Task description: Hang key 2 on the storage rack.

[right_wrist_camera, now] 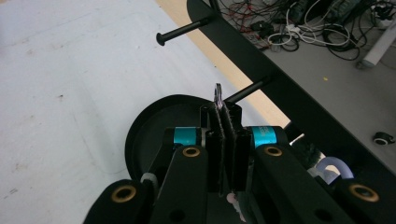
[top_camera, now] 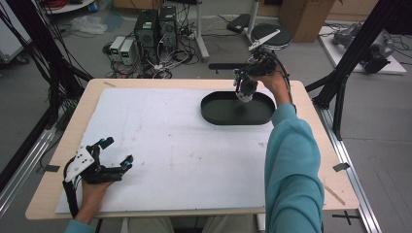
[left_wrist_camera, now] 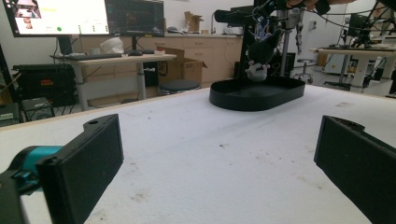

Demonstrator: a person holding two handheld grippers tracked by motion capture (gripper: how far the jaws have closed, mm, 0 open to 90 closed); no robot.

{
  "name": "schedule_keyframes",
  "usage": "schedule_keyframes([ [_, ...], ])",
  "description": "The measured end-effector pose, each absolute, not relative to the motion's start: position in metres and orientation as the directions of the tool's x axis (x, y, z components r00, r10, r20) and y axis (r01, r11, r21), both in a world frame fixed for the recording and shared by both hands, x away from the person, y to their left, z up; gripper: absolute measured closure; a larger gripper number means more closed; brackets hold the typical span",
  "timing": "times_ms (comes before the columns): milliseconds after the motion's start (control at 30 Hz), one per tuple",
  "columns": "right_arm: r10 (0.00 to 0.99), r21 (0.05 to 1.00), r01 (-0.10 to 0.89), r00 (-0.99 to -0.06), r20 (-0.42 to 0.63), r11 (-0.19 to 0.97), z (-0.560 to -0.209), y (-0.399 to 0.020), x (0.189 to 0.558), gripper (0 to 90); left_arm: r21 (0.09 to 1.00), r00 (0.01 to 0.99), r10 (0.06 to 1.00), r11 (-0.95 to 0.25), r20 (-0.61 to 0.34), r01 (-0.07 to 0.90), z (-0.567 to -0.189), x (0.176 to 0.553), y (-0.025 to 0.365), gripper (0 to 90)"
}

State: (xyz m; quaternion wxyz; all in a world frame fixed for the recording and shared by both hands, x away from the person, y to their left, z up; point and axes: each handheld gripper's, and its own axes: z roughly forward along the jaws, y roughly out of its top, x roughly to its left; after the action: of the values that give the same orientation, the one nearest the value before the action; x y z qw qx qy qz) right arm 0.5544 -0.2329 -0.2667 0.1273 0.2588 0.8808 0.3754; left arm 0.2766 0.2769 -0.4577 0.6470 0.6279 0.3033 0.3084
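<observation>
A black oval tray [top_camera: 213, 116] lies at the far right of the white board [top_camera: 160, 145]. Above its far rim my right gripper [top_camera: 241, 81] points down, shut on a thin loop [right_wrist_camera: 217, 93] of a small black and white plush toy [top_camera: 245, 93]. In the left gripper view the toy [left_wrist_camera: 258, 58] dangles just over the tray [left_wrist_camera: 254, 99]. The right gripper view has the pads [right_wrist_camera: 223, 112] pressed together on the loop, with the tray [right_wrist_camera: 140, 135] below. My left gripper [top_camera: 118, 151] rests at the near left of the board, open, with nothing between its jaws [left_wrist_camera: 219, 158].
A black frame bar with two pegs [right_wrist_camera: 261, 56] runs past the table's far edge, close to the right gripper. Computers and cables [top_camera: 155, 34], a black stool [top_camera: 272, 34] and a cardboard box [top_camera: 303, 17] stand on the floor beyond. A strip of bare wood [top_camera: 311, 126] borders the board.
</observation>
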Motion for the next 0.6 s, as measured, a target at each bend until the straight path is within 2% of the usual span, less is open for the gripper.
schedule_keyframes([
  [600, 0.571, 0.732, 0.364, -0.820, -0.042, 0.576, -0.2714, -0.2359, 0.5618, 88.6, 1.000, 0.625, 0.781, 0.023, -0.004, -0.021, -0.4578, 0.2767, 0.2766, 1.7],
])
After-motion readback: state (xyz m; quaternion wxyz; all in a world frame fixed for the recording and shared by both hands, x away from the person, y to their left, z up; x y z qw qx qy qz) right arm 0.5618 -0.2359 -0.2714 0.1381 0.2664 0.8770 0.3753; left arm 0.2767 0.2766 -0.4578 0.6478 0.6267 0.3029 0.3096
